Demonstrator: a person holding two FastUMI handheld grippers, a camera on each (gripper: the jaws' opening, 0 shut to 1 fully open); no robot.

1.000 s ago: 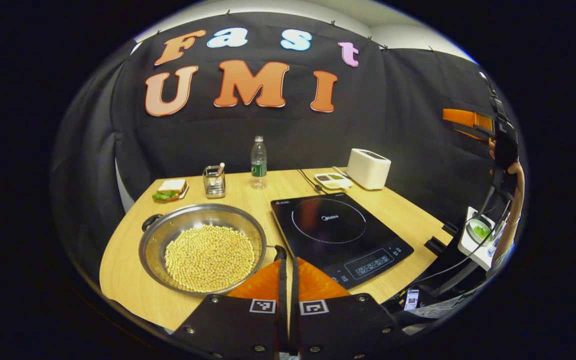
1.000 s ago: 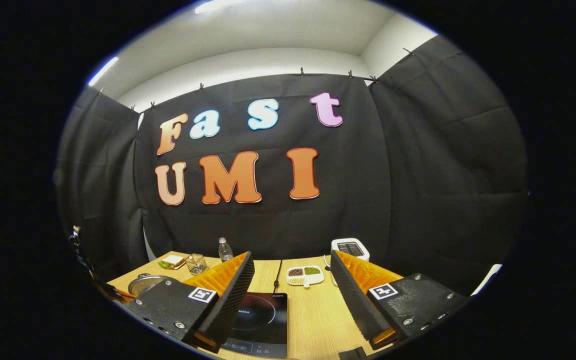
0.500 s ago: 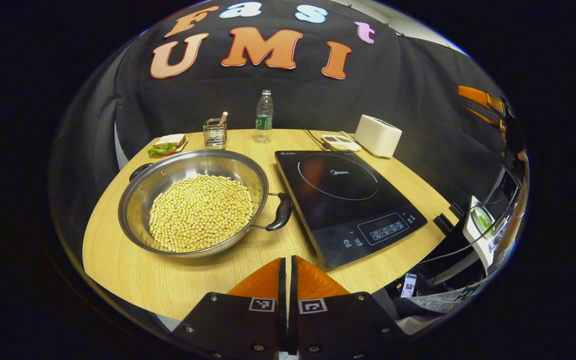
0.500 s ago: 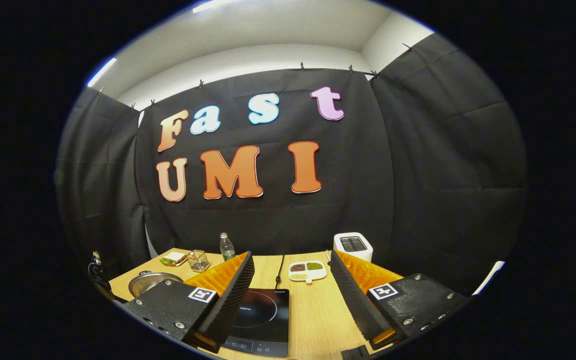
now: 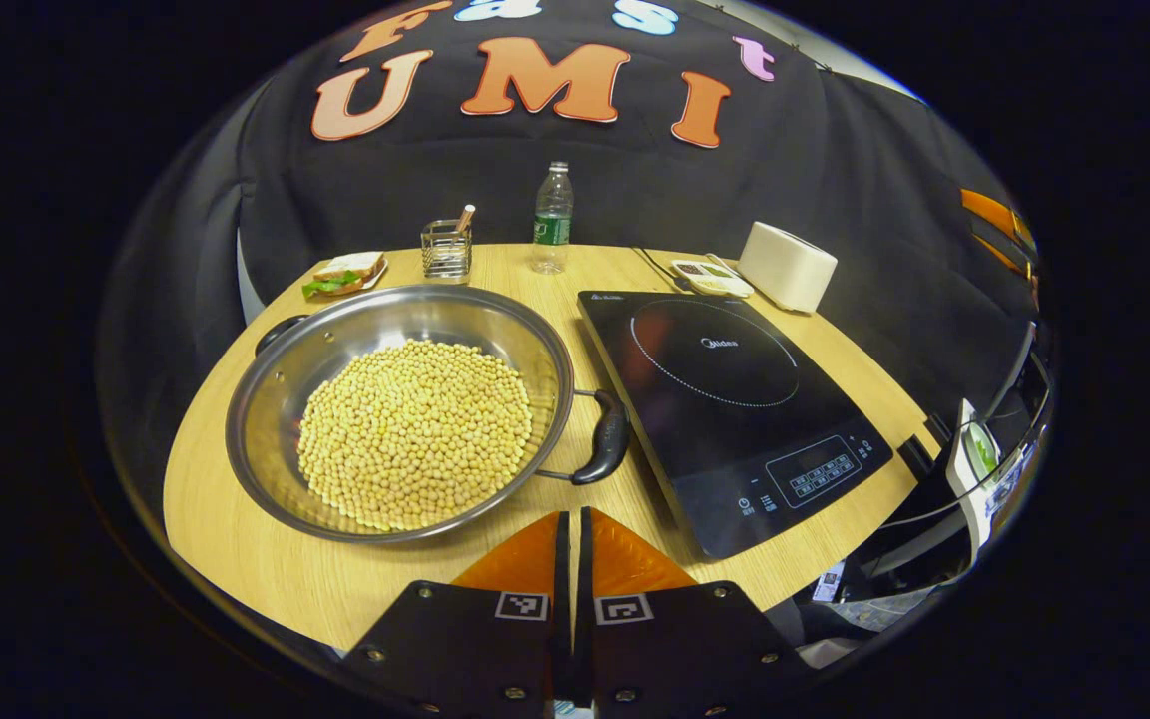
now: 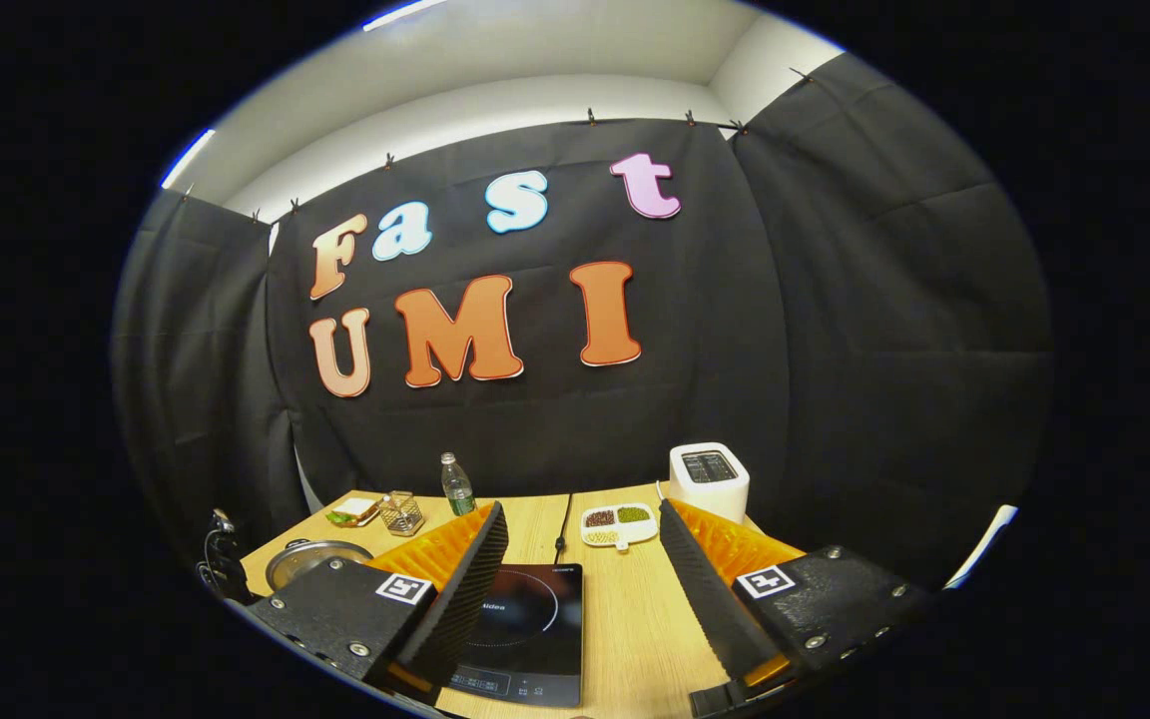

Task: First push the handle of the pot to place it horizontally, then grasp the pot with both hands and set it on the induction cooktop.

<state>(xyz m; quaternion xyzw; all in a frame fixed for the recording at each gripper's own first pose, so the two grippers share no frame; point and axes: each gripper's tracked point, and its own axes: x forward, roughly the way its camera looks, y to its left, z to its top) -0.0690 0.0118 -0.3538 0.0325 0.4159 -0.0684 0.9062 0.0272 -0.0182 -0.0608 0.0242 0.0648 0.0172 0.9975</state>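
A steel pot (image 5: 276, 394) full of yellow beans sits on the wooden table (image 5: 236, 559), with a black side handle (image 5: 607, 451) toward the black induction cooktop (image 5: 735, 399) and another handle (image 5: 278, 333) at its far left. My left gripper (image 5: 571, 529) is shut with nothing in it, above the table's near edge, just short of the near handle. In the right gripper view, my right gripper (image 6: 583, 549) is open and held high over the cooktop (image 6: 525, 639); the pot (image 6: 307, 559) lies far left.
At the back stand a sandwich on a plate (image 5: 345, 272), a wire holder (image 5: 446, 250), a water bottle (image 5: 551, 218), a small dish of spices (image 5: 710, 278) and a white toaster (image 5: 787, 266). A cord runs back from the cooktop.
The left gripper has risen and tipped downward, so the pot and its near handle came out from behind the fingers. The right gripper tilted down slightly, still open.
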